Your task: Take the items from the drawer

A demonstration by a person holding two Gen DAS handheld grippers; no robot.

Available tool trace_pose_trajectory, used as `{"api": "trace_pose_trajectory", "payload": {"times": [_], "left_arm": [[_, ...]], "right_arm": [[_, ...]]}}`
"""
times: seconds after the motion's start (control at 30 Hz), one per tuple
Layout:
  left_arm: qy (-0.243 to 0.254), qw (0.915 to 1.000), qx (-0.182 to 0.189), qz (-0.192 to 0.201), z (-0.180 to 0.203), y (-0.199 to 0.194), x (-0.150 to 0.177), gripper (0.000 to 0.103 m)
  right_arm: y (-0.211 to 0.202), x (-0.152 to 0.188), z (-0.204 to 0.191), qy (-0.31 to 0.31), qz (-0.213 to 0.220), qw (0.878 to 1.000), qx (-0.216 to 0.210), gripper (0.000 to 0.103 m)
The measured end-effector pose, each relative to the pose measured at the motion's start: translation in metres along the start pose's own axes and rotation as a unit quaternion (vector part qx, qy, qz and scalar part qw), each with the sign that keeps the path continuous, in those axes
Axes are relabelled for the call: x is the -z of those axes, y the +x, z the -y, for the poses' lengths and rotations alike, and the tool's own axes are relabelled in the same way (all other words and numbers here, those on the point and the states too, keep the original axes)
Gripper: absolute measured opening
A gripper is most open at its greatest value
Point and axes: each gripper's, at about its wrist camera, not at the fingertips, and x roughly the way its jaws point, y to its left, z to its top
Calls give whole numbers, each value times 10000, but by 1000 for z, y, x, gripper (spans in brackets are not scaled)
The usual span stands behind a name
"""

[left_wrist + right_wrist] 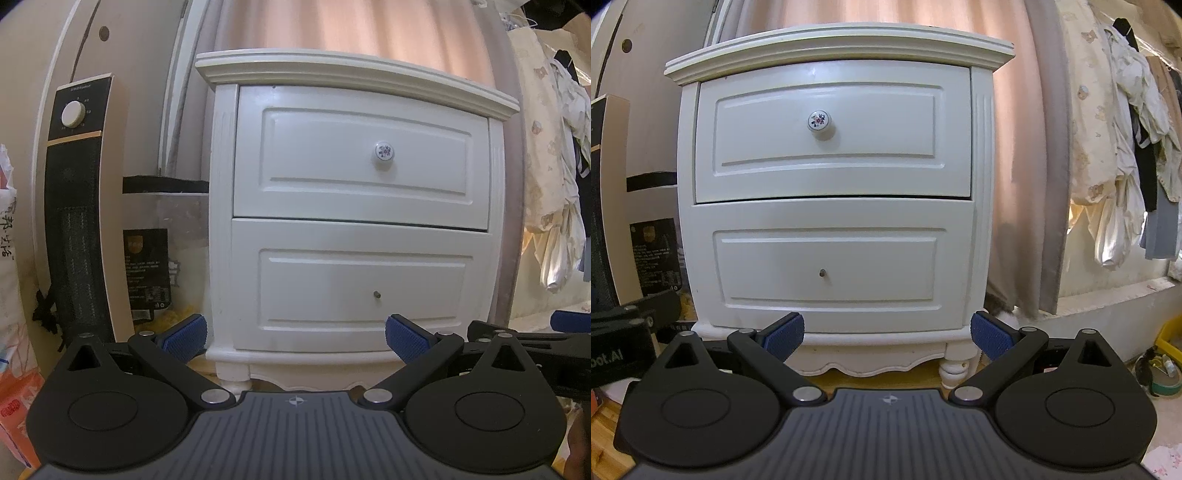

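A white two-drawer nightstand [354, 206] stands ahead, also in the right wrist view [831, 184]. Its top drawer [362, 158] [834, 133] is shut and has a round floral knob [383, 152] [819, 122]. The bottom drawer [362, 284] [827, 266] is shut and bears only a bare screw [376, 294] [822, 273]. My left gripper [295, 338] is open and empty, low before the nightstand's base. My right gripper [886, 336] is open and empty at the same height. Each gripper shows at the other view's edge [535, 339] [628, 332]. The drawers' contents are hidden.
A tall black heater [77, 206] stands left of the nightstand, with a clear bag [159, 258] between them. Pink curtains [1015, 147] hang behind. Clothes [1126, 140] hang at the right. An orange pack [18, 406] lies at the far left. A yellow bin [1171, 336] sits on the floor at the right.
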Motion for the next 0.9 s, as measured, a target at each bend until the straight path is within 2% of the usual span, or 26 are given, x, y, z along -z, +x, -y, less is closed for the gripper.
{"api": "trace_pose_trajectory", "payload": {"times": [0.17,0.9], "left_arm": [[15,10000,-51,-28,-1,5,0,103],[155,9997,-174,-8,3,10,-2,103]], "right_arm": [[-1,-2,0,62,-9,9999,-145,103],[-15,-5,1,28,227,9995,-201,103]]}}
